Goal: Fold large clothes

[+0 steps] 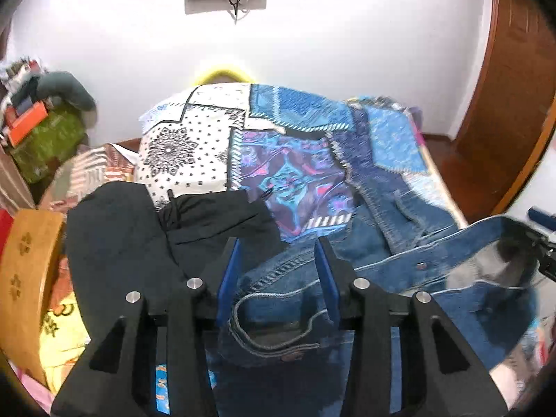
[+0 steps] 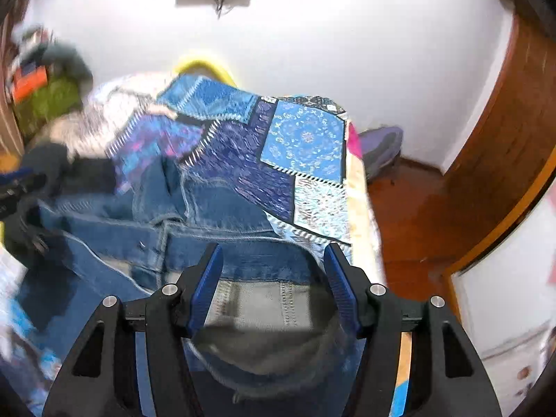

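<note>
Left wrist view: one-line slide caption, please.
Open left tool over blue jeans on patchwork bedspread, black garment alongside.

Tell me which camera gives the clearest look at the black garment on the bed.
The left wrist view. There the black garment lies sharp and nearly whole beside the denim jacket, left of the left gripper. The right wrist view shows only a blurred dark patch at its left edge.
</note>
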A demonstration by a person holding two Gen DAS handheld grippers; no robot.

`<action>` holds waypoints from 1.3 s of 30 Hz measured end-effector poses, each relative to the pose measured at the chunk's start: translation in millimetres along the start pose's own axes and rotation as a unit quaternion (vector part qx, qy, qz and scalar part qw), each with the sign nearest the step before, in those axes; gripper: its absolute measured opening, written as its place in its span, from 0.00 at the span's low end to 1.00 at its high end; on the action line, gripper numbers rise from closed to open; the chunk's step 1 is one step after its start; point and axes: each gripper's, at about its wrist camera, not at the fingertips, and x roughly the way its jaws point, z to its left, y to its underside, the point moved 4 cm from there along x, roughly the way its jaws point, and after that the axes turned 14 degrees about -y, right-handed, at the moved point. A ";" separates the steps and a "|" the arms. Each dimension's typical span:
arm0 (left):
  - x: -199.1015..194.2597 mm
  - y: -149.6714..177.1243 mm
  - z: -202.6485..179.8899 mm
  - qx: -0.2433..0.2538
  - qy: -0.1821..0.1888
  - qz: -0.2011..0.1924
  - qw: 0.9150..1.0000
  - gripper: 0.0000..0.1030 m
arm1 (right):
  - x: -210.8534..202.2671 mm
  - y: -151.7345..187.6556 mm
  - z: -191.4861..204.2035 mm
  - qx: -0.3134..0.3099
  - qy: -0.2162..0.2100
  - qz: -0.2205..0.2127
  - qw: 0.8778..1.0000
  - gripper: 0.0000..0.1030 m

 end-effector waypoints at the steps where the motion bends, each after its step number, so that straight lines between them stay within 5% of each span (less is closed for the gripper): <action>1: -3.4 0.8 3.0 -0.001 0.006 -0.002 1.000 0.46 | -7.9 3.0 0.2 0.006 -0.016 -0.003 1.000 0.55; 7: -24.1 42.3 6.8 0.023 0.034 0.025 0.999 0.54 | -33.2 39.6 12.0 -0.003 -0.078 0.032 0.996 0.55; 14: -14.9 105.4 -10.7 0.086 0.043 0.087 0.992 0.54 | -35.6 82.7 6.4 -0.013 -0.072 0.074 0.995 0.55; 21: 14.8 130.7 -37.3 0.089 0.065 0.136 0.985 0.54 | 2.7 110.3 -5.3 -0.001 -0.083 0.142 0.986 0.56; 22: 19.7 129.8 -40.2 0.086 0.063 0.135 0.985 0.54 | 8.8 108.2 -6.1 -0.003 -0.078 0.142 0.987 0.57; 24: 31.7 124.3 -45.4 0.098 0.040 0.119 0.987 0.54 | 19.6 99.8 -3.5 -0.014 -0.074 0.144 0.987 0.77; 27: 53.2 106.6 -41.6 0.112 -0.017 0.098 0.989 0.54 | 36.5 81.4 3.6 -0.044 -0.058 0.139 0.988 0.81; 32: 77.2 82.5 -26.6 0.041 0.026 0.149 0.988 0.47 | 66.2 47.6 -7.6 -0.078 -0.008 0.125 0.989 0.76; 37: 65.5 63.8 -6.1 -0.050 0.034 0.122 0.991 0.46 | 62.5 12.7 -60.5 0.037 0.081 0.036 0.995 0.76; 39: 64.0 61.7 -3.0 -0.060 0.031 0.117 0.991 0.46 | 58.1 12.1 -77.1 0.084 0.078 0.027 0.993 0.77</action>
